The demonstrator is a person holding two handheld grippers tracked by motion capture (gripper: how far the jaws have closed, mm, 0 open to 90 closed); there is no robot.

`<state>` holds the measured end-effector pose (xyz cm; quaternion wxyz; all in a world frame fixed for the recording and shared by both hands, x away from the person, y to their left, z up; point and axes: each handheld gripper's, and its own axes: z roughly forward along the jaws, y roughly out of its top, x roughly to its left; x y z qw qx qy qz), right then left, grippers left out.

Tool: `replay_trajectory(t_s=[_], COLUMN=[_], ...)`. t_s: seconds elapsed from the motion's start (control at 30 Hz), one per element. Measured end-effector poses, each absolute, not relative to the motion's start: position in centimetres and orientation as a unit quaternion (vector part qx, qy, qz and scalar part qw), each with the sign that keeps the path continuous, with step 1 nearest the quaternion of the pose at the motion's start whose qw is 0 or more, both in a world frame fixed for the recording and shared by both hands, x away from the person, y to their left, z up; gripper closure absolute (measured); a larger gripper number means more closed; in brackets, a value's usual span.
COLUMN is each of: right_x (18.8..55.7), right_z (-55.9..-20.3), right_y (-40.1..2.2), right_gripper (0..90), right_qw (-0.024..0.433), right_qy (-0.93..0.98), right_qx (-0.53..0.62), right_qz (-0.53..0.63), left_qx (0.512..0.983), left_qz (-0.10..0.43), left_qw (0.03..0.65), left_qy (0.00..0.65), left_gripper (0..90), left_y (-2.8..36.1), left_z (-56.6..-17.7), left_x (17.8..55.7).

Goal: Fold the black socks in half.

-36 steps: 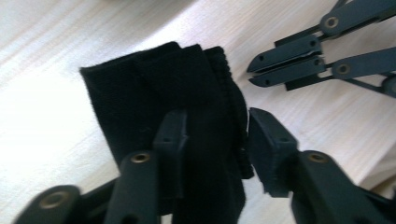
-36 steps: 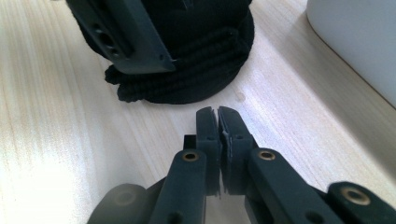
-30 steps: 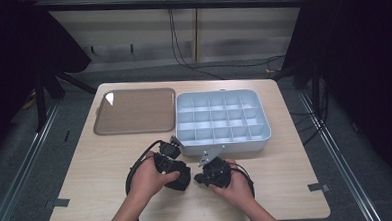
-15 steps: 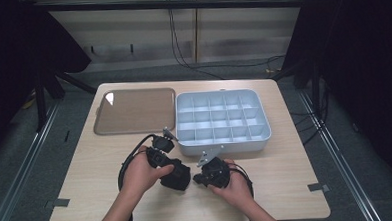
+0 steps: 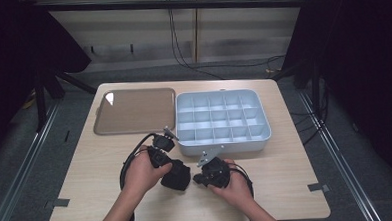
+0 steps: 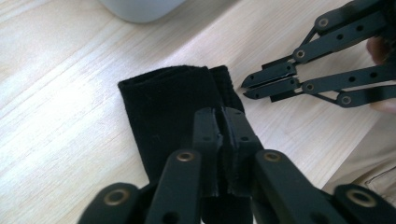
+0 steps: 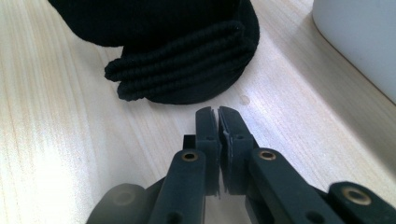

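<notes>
L gripper (image 6: 219, 135) jaws just closed, clamped on black cloth (image 6: 173, 107) edge | R gripper (image 7: 218, 135) jaws together, empty, cloth just ahead | grasp made, lift/fold likely next

1. A light wooden rectangular desk (image 5: 297, 181) with a pale grain carries everything; it stands on a grey floor (image 5: 32, 187).
2. A flat brown rectangular tray with rounded corners (image 5: 134, 110) lies on the far left part of the desk.
3. Just beside it, to the right, sits a pale grey plastic organiser box divided into many small compartments (image 5: 222, 120); the two are close but appear apart.
4. A folded black fabric piece with a ribbed edge (image 5: 176, 175) lies on the near middle of the desk, in front of the box and apart from it.
</notes>
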<state>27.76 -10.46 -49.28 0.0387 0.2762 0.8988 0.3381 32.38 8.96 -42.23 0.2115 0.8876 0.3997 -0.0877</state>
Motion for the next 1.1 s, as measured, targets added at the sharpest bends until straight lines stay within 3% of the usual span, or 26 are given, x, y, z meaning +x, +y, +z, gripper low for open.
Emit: replay_trajectory(t_s=[0.43, 0.7, 0.87, 1.1], right_x=[27.7, 27.7, 27.7, 27.7], right_z=[-49.2, -49.2, -49.2, -49.2], right_y=[-10.4, -10.4, -10.4, -10.4], right_gripper=[87.1, 86.5, 86.5, 86.4], right_qw=[0.038, 0.040, 0.040, 0.041], right_qy=[0.900, 0.901, 0.901, 0.901], right_qx=[0.277, 0.275, 0.276, 0.276], right_qz=[0.333, 0.334, 0.334, 0.334], left_qx=[0.893, 0.914, 0.922, 0.931], left_qz=[-0.093, -0.080, -0.067, -0.046], left_qw=[0.196, 0.179, 0.171, 0.160], left_qy=[0.393, 0.355, 0.340, 0.325], left_gripper=[90.0, 89.4, 78.9, 72.8], left_y=[8.3, 7.3, 6.7, 6.2], left_z=[-42.8, -43.8, -44.4, -44.6], left_x=[32.5, 32.1, 31.9, 31.7])
